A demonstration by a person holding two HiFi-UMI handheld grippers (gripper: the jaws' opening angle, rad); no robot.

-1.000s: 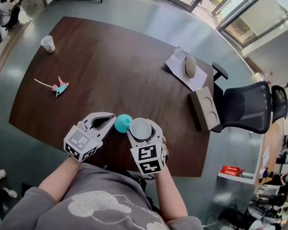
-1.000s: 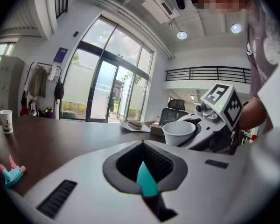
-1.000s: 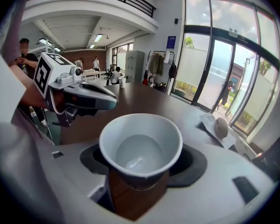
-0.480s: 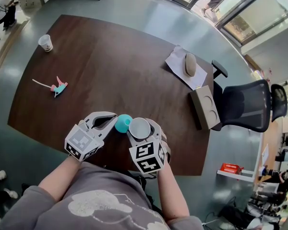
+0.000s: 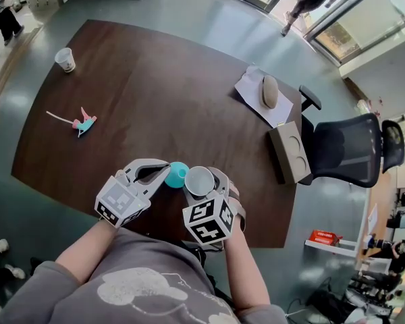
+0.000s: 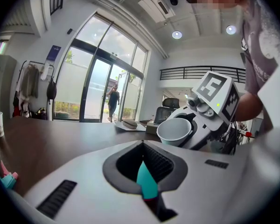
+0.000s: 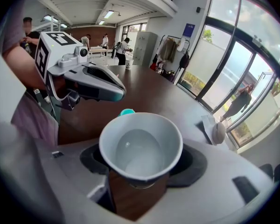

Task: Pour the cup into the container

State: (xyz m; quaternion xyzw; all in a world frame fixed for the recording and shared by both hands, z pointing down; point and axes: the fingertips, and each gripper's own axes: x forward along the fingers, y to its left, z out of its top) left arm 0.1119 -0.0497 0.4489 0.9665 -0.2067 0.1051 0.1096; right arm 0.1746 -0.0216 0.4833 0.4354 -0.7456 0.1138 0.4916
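**The cup has rolled further toward the container than a second ago, while both hands have kept their place.**
The right gripper is clamped on one pale cup, its rim tipped leftward, likely so the pour lands in the one teal container. The container sits just left of that rim, pinched by its wall in the closed left gripper, probably to steady it. Nothing shows inside the cup. Beyond both grippers, the table holds one pink-and-teal toy, one cardboard tray, one beige lump on paper, and one paper cup farthest away.
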